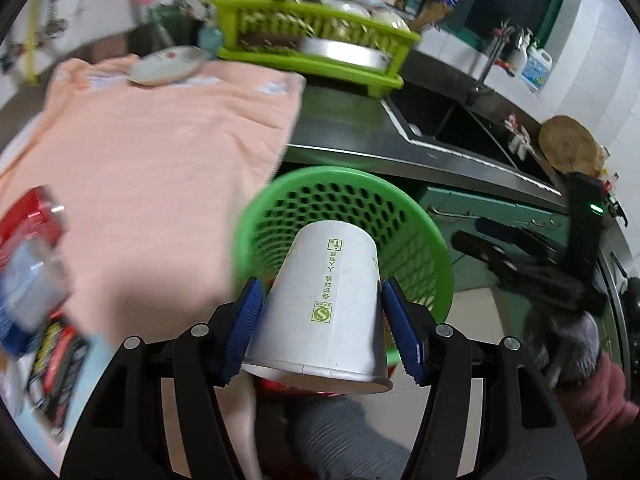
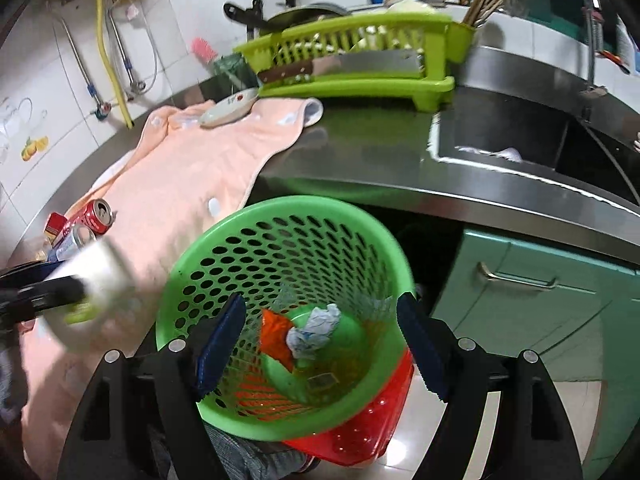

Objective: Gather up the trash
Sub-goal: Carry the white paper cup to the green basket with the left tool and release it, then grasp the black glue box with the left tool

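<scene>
My left gripper [image 1: 322, 330] is shut on a white paper cup [image 1: 324, 308], held upside down just in front of the green perforated trash basket [image 1: 424, 240]. In the right wrist view the cup [image 2: 96, 280] is a blur at the left, beside the basket's rim [image 2: 176, 280]. My right gripper [image 2: 320, 344] is open and empty above the basket's mouth. The basket holds a crumpled white paper [image 2: 316, 328] and an orange wrapper [image 2: 276, 336]. A red can [image 2: 94, 216] and another can [image 2: 76, 240] lie on the counter at the left.
A peach towel [image 2: 192, 168] with a small plate [image 2: 228, 110] covers the steel counter [image 2: 360, 160]. A lime dish rack [image 2: 360, 52] stands at the back, a sink [image 2: 512, 136] to the right. Green cabinets [image 2: 528, 300] are below. A red basket [image 2: 372, 420] sits under the green one.
</scene>
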`<state>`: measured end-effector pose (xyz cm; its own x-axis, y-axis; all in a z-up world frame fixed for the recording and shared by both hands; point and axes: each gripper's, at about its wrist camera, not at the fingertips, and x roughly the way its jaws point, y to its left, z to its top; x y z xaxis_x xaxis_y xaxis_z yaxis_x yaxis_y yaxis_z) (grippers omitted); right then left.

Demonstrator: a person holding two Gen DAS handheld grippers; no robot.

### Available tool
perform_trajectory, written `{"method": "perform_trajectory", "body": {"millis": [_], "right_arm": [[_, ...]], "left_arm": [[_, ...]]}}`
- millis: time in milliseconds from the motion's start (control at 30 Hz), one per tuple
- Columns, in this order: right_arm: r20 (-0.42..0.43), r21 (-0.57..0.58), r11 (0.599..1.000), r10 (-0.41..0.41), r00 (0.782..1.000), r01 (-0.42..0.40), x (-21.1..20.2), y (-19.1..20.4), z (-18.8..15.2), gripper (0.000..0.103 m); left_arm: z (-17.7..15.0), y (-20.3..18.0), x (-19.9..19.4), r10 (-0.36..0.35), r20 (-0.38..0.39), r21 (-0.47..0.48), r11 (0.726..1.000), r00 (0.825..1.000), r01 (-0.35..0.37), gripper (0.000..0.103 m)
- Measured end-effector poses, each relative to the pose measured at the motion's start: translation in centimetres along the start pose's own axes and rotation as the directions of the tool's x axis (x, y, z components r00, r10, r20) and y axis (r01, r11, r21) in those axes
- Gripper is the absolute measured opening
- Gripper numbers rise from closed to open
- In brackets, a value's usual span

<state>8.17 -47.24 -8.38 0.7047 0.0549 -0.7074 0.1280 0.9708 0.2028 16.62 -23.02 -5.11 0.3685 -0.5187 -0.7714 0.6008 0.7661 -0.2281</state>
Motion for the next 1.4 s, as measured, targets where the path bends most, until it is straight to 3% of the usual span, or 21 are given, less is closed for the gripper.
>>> {"method": "perform_trajectory", "body": {"millis": [233, 333, 400, 533, 700, 867, 1067, 1400], "right_arm": [[0.032, 0.002, 1.0, -0.01, 0.999, 0.01, -1.3, -2.2, -0.8, 0.075], [0.03, 0.016, 1.0, 0.007, 1.0, -0.007, -1.0, -2.9, -1.2, 0.075], [0.023, 0.022, 1.0, 0.012, 1.0, -0.012, -0.6, -3.2, -1.5, 0.075], [0.004, 0.03, 0.999, 0.026, 1.0, -0.026, 0.3, -3.3, -2.0, 0.075], [-0.013, 0.03, 0.999, 0.031, 0.999, -0.03, 1.1, -2.7, -2.4, 0.075], [-0.004, 0.006, 0.999, 0.039, 0.999, -0.039, 0.5, -1.2, -2.2, 0.075], [0.018, -0.032, 0.998, 0.06, 0.998, -0.059, -0.5, 1.7, -1.7, 0.075], [0.013, -0.133, 0.977, 0.171, 0.985, -0.168, -0.8, 9.5, -1.1, 0.078]], "left_arm": [[2.7, -2.6, 8.5, -0.003, -0.104, 0.015, 1.0, 0.995, 0.005, 0.061], [3.3, -2.8, 11.3, 0.065, -0.129, 0.045, 0.997, 0.989, -0.06, 0.061], [3.7, -2.2, 12.8, 0.05, -0.16, 0.019, 0.999, 0.986, -0.048, 0.063], [3.8, -1.3, 14.5, 0.066, -0.187, 0.008, 0.998, 0.98, -0.065, 0.063], [3.7, -0.5, 14.3, 0.052, -0.161, -0.013, 0.998, 0.986, -0.054, 0.07], [3.1, 0.2, 11.4, 0.047, -0.112, -0.033, 0.998, 0.993, -0.051, 0.07], [1.4, 1.4, 4.5, 0.073, -0.015, -0.048, 0.996, 0.997, -0.074, 0.07], [-3.9, 5.9, -5.8, 0.187, 0.086, -0.124, 0.977, 0.979, -0.176, 0.07]]}}
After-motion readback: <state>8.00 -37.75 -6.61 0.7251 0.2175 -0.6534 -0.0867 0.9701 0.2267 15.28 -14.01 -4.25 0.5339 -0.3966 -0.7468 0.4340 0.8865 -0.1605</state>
